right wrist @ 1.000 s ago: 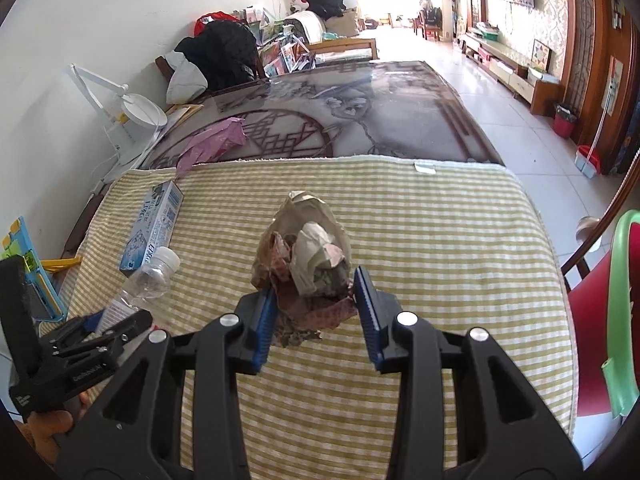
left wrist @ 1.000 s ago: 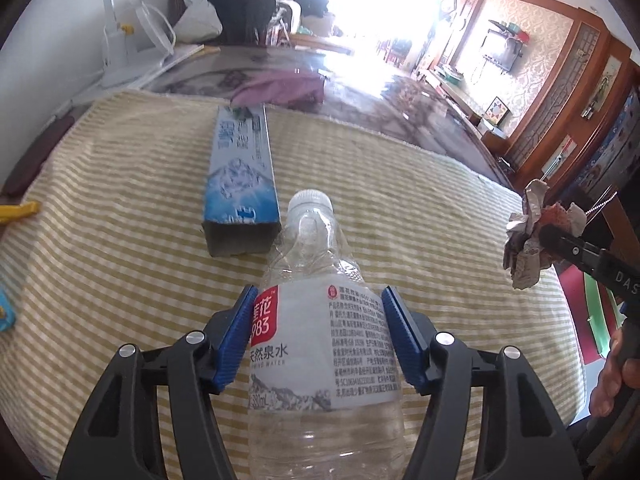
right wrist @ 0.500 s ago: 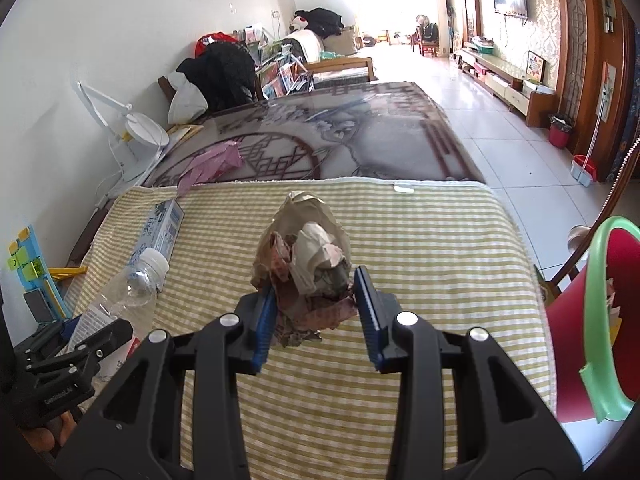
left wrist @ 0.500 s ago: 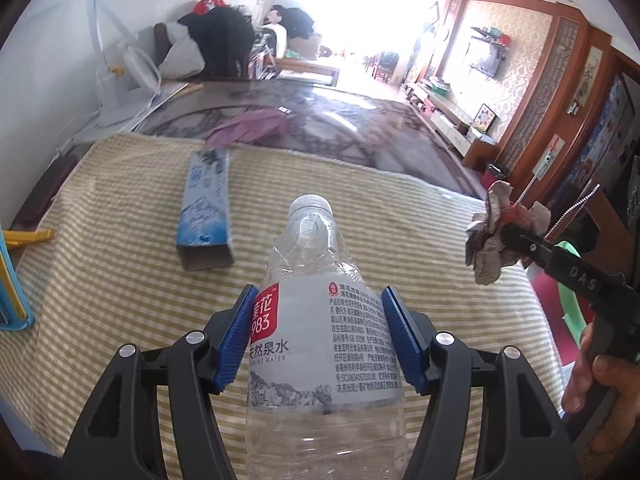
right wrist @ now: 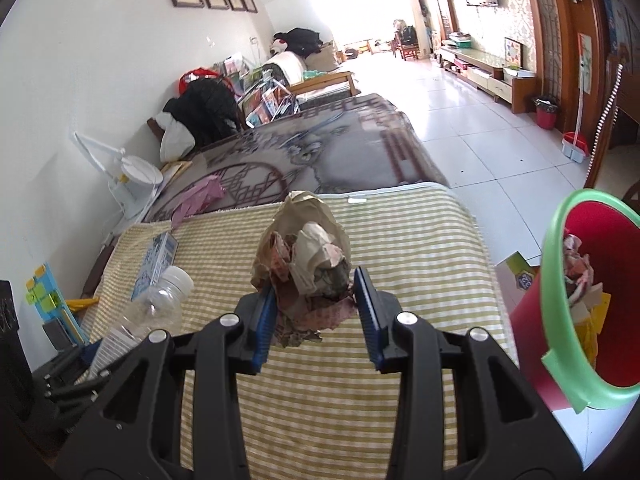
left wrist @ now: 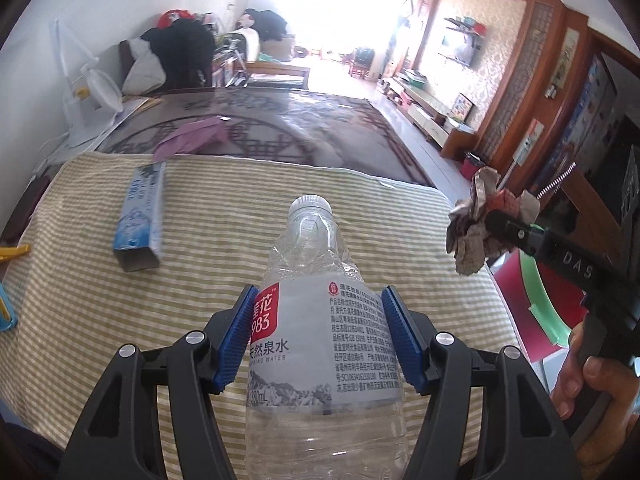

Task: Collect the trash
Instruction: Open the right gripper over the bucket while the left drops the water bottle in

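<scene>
My left gripper (left wrist: 316,336) is shut on a clear plastic water bottle (left wrist: 320,332) with a white and red label, held above the striped cloth. The bottle also shows in the right wrist view (right wrist: 156,304) at the left. My right gripper (right wrist: 316,320) is shut on a crumpled paper wad (right wrist: 308,264), held above the cloth's right part. The wad also shows in the left wrist view (left wrist: 476,224). A red bin with a green rim (right wrist: 560,320) holding trash stands beside the table at the right. A blue toothpaste box (left wrist: 140,216) lies on the cloth at the left.
The yellow-striped cloth (right wrist: 400,264) covers the near table end; a dark glass tabletop (left wrist: 300,120) lies beyond with a pink rag (left wrist: 192,140). A white desk lamp (right wrist: 128,176) stands by the wall. Blue and yellow items (right wrist: 48,300) lie at the left edge.
Both grippers have risen and swung right with their loads. The red bin has come fully into the right wrist view. The toothpaste box has not moved.
</scene>
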Demonstrator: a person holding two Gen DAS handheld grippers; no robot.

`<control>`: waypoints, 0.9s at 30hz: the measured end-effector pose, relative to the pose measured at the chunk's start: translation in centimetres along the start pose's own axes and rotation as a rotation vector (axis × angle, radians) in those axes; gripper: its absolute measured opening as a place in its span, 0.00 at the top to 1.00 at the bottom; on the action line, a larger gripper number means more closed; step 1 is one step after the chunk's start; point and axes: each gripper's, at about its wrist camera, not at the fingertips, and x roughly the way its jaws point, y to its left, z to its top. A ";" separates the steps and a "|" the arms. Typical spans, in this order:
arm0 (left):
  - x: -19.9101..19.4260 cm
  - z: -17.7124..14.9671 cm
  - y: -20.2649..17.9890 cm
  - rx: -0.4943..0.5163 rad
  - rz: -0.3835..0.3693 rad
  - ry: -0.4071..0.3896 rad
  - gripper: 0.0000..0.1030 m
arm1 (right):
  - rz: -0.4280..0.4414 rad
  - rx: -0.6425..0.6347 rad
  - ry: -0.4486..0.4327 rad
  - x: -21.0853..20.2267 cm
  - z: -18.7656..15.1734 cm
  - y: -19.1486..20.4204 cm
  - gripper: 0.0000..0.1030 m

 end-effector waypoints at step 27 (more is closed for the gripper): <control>3.9 1.4 -22.3 0.320 -0.447 0.039 0.41 | -0.614 0.408 -0.270 -12.1 -1.8 -20.6 0.13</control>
